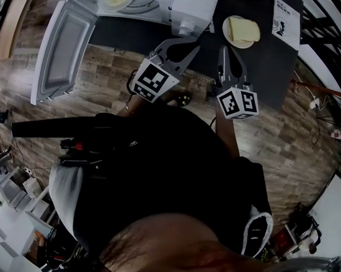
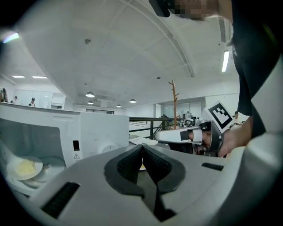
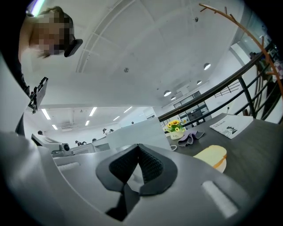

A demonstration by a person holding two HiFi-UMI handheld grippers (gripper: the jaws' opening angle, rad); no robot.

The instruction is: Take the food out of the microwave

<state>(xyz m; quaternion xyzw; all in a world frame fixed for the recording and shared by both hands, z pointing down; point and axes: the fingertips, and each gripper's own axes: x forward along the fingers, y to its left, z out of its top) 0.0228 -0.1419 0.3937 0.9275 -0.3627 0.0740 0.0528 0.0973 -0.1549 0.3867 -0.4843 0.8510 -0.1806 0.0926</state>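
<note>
So, closest to you, both grippers are up in front of your chest and neither one's carrying anything. Your left gripper (image 2: 142, 148) has its jaws pressed together with nothing between the pads, and your right gripper (image 3: 138, 148) is the same, closed tight and empty. From the head view, the left one (image 1: 182, 47) angles toward the microwave's front corner while the right one (image 1: 229, 52) points at the dark table (image 1: 262, 66). The two are near each other but apart.

Just past the right gripper's tip there's a white plate with a slice of bread (image 1: 242, 31) sitting on the table, right of the microwave (image 1: 191, 10). The same bread plate (image 3: 215, 157) shows just beside the jaws in the right gripper view. A printed sheet (image 1: 287, 17) lies further right on the table, with a little pot of sunflowers (image 3: 175, 128) and a grey cloth (image 3: 191, 136) behind.

The microwave door (image 1: 65, 45) hangs wide open to the left. The food you're after, something yellow on a plate (image 2: 24, 168), sits inside the cavity on the turntable, well clear of both grippers.
</note>
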